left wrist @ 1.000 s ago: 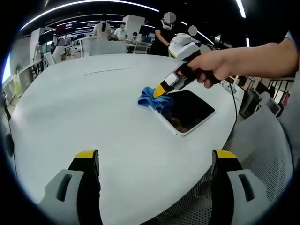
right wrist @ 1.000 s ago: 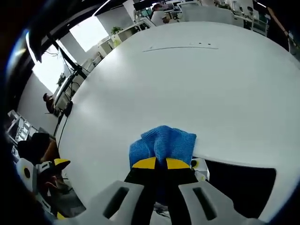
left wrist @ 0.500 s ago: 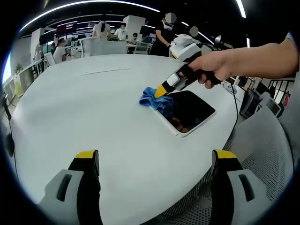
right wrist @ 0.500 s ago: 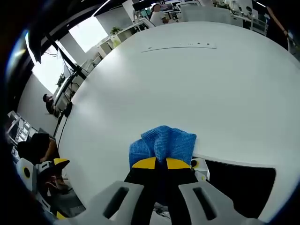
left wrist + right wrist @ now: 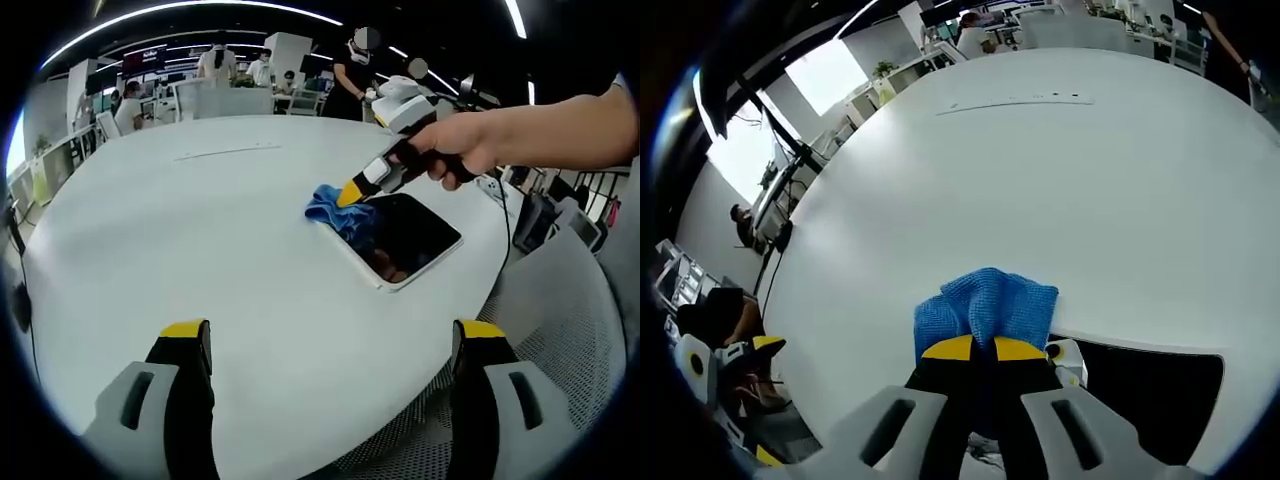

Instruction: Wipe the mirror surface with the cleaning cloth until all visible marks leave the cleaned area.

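Wiping the mirror's far corner
Right tool [image 5: 974,348] is clenching the cloth [image 5: 985,303] on the mirror [image 5: 400,235] near the table [image 5: 200,230] edge; left tool [image 5: 330,335] is hanging released. Pushing could be sliding the mirror off.

Left gripper [image 5: 330,345]: grey moulded jaws, black inner faces, yellow tips. Right gripper [image 5: 974,348]: same grey, black and yellow build. Hand [image 5: 455,150] bare, no glove.

Your left gripper [image 5: 325,345] has bare white table [image 5: 180,230] ahead; only the mirror [image 5: 400,238], blue cloth [image 5: 335,205] and right gripper [image 5: 350,192] block its far right.
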A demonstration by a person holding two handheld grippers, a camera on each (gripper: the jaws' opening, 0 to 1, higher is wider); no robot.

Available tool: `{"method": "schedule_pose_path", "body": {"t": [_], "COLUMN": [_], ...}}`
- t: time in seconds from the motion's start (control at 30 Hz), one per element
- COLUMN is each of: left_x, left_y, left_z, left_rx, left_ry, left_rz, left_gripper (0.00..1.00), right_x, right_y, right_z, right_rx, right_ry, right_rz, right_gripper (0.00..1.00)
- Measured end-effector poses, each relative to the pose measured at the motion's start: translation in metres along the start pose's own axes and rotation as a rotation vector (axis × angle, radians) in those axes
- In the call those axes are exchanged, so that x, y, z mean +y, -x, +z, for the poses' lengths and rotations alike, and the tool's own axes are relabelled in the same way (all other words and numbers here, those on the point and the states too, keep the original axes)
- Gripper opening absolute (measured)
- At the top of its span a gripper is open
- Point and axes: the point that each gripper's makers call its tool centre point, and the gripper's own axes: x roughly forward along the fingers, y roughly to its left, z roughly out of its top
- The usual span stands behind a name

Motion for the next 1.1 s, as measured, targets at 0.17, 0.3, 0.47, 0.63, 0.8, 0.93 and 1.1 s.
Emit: {"method": "schedule_pose_path", "body": {"t": [0.17, 0.3, 0.47, 0.63, 0.8, 0.93, 1.1], "left_x": [0.000, 0.000, 0.000, -0.001, -0.001, -0.002, -0.001], "left_y": [0.000, 0.000, 0.000, -0.001, -0.001, -0.001, -0.001], "left_z": [0.000, -0.001, -0.001, -0.002, -0.002, -0.002, -0.002], "left_rx": [0.004, 0.006, 0.008, 0.010, 0.009, 0.011, 0.011], "left_ry": [-0.004, -0.006, -0.009, -0.012, -0.010, -0.013, -0.013], "left_rz": [0.000, 0.000, 0.000, -0.003, -0.003, -0.005, -0.003], "left_gripper": [0.99, 0.99, 0.99, 0.99, 0.99, 0.99, 0.99], "right_x": [-0.005, -0.008, -0.010, -0.017, -0.022, -0.023, -0.024], "right_y": [0.002, 0.003, 0.004, 0.009, 0.012, 0.012, 0.010], "right_z": [-0.001, -0.001, -0.001, -0.003, -0.004, -0.004, -0.004], "right_rx": [-0.003, -0.004, -0.002, -0.003, -0.001, -0.002, -0.016], "right_ry": [-0.005, -0.008, -0.006, -0.012, -0.012, -0.013, -0.019], "right_rz": [-0.005, -0.007, -0.012, -0.024, -0.037, -0.040, -0.046], "right_gripper": [0.00, 0.00, 0.00, 0.00, 0.00, 0.00, 0.00]}}
